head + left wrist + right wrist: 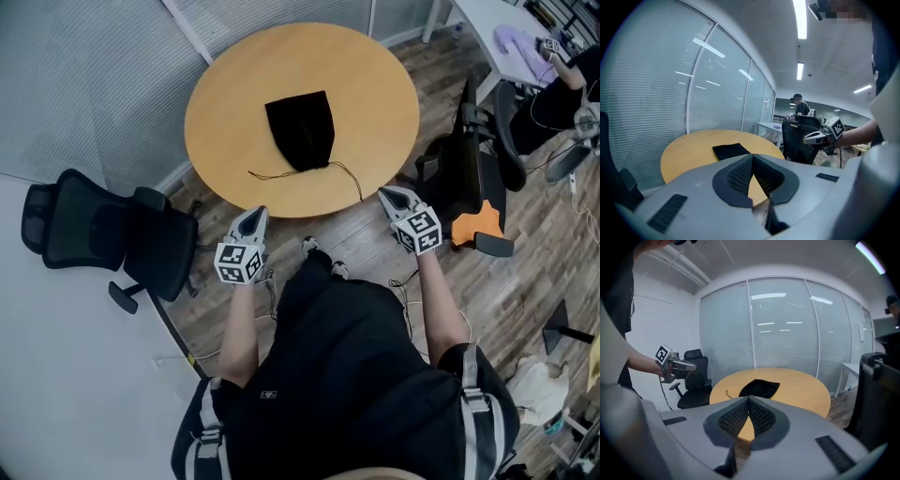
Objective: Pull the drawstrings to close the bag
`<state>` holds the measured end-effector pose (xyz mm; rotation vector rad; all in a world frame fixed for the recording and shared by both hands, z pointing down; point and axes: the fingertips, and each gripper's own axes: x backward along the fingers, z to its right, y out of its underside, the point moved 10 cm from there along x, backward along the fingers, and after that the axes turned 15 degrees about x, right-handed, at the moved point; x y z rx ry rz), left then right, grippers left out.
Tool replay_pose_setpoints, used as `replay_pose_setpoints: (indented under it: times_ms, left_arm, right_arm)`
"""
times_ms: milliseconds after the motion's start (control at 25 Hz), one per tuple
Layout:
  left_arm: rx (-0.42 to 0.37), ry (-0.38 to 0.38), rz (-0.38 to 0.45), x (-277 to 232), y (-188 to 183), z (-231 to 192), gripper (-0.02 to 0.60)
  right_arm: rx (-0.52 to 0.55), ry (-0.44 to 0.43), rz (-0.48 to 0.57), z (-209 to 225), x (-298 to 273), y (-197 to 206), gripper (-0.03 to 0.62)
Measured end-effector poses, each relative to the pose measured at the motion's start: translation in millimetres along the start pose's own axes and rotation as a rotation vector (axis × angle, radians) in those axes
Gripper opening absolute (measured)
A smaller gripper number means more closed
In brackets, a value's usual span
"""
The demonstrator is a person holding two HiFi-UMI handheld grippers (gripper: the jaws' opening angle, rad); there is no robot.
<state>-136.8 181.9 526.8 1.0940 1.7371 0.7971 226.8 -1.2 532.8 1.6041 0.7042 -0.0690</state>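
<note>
The black fabric drawstring bag (300, 129) lies flat near the middle of the round light-wood table (375, 94), its mouth toward 6 o'clock. Its thin dark drawstrings (272, 176) trail loose over the tabletop toward 5 and 7 o'clock. The left gripper (255, 215) hangs off the table's edge at 7 o'clock and the right gripper (389, 194) at 5 o'clock, each with its jaws pressed together on nothing and apart from the strings.
</note>
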Motion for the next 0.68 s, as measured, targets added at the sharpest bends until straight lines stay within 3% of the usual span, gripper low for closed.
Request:
replay_pose_setpoints:
  times_ms: [680]
  left_arm:
    - [0.011,-0.015,-0.019,-15,3,15,0.015]
  right_arm:
    - [-0.025,-0.017,-0.064,2,0,22,0.060]
